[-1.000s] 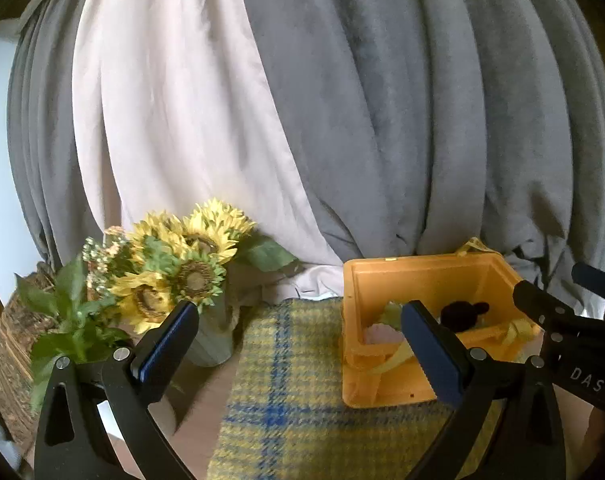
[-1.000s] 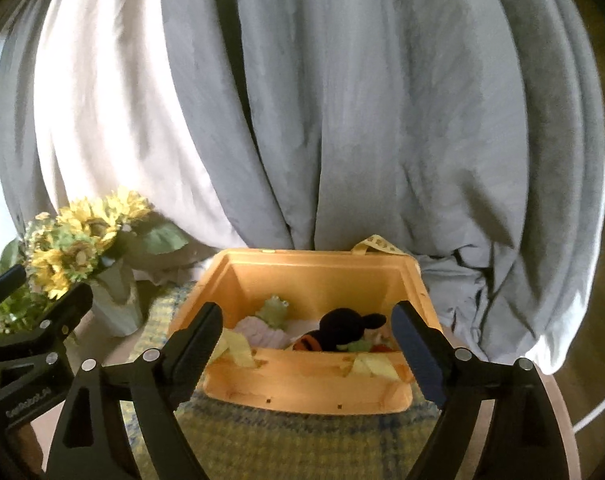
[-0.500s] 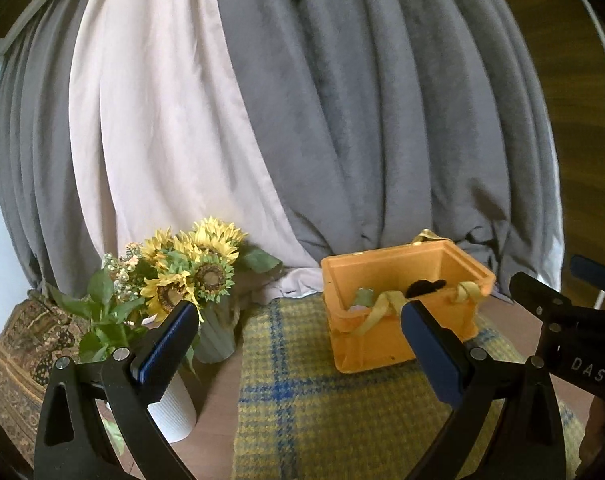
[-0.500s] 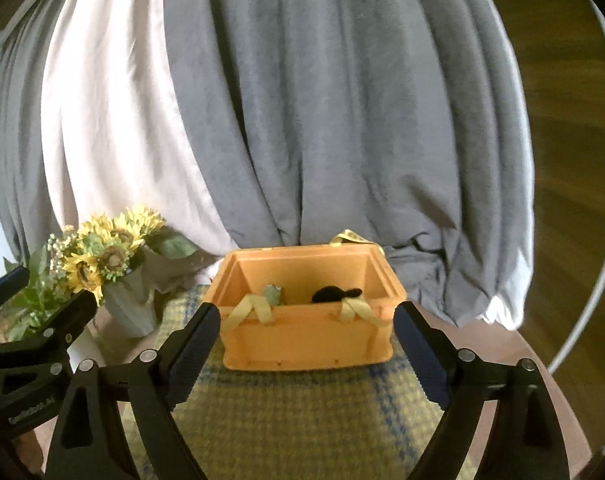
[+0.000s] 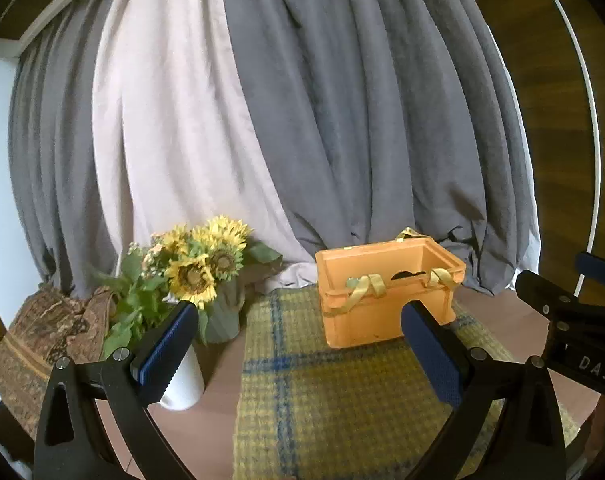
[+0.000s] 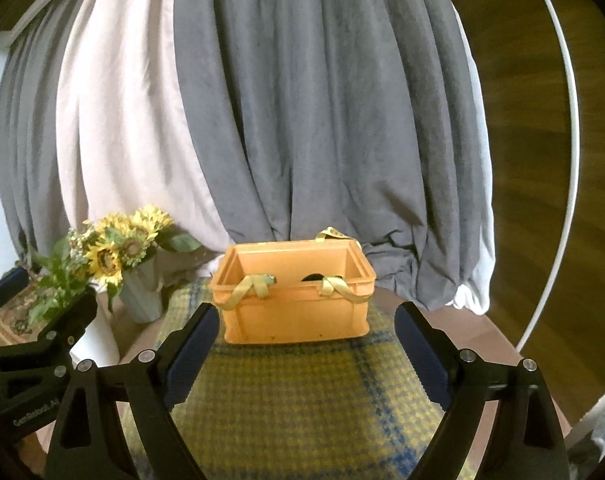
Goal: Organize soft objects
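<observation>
Nearest to me, my left claw (image 5: 298, 344) stands released, blue pads wide apart with nothing between them; my right claw (image 6: 306, 350) is likewise released and empty, its fingers framing the view ahead. In the left wrist view the right claw's black frame shows at the right edge, so the two hang side by side. Under both lies a yellow plaid cloth (image 6: 302, 396) with blue lines, spread over the round brown worktop (image 5: 206, 432). Farther out on that cloth sits the orange crate (image 6: 298, 312), upright and open-topped, well apart from both claws. Yellow straps (image 6: 248, 290) drape over its near rim. Inside I make out only a sliver of a dark soft toy (image 6: 312, 278) and a bit of green one (image 6: 269, 279) above the rim; the rest is hidden by the near wall. Left of the crate, off the cloth, a white cup (image 5: 184, 384) stands close behind my left claw's finger, then a grey ribbed vase of sunflowers (image 5: 206, 260) with green leaves. Beyond the worktop's left edge, a patterned brown fabric (image 5: 50, 328). Behind everything hang grey and pale curtains (image 6: 302, 120), bunched at the worktop's far edge, with a wood-panelled wall (image 6: 522, 120) to the right.
</observation>
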`<state>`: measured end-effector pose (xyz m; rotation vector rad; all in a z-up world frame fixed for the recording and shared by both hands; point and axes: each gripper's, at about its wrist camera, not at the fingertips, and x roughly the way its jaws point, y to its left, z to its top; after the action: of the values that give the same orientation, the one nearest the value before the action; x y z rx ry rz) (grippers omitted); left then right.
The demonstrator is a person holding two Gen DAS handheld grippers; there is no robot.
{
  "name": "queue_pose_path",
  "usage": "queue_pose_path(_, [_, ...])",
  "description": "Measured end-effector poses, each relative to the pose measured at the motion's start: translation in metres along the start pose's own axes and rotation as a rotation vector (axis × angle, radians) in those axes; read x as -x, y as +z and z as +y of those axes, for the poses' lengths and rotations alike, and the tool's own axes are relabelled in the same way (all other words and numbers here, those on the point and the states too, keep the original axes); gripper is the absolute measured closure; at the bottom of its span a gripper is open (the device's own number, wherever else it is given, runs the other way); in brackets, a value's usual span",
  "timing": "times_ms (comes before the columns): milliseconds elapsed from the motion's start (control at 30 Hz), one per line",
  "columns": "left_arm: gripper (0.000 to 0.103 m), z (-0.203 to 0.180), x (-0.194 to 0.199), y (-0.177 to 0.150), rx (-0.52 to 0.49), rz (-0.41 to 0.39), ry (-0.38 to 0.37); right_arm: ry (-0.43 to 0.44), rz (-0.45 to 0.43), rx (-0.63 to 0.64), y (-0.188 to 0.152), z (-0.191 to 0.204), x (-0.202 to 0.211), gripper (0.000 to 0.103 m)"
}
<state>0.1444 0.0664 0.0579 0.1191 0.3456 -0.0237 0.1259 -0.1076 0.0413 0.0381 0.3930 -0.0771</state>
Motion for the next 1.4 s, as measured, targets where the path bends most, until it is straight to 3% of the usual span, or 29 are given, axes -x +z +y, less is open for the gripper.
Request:
queue_pose_path(600, [0.000, -0.018, 0.094, -0.030, 0.039, 0.005, 0.043, 0.062, -0.014, 0.013, -0.032, -0.031, 0.088, 0.013])
queue_pose_path(1400, [0.000, -0.031, 0.127, -0.038, 0.024, -0.017, 0.065, 0.071, -0.028, -0.004, -0.048, -0.039, 0.123, 0.013])
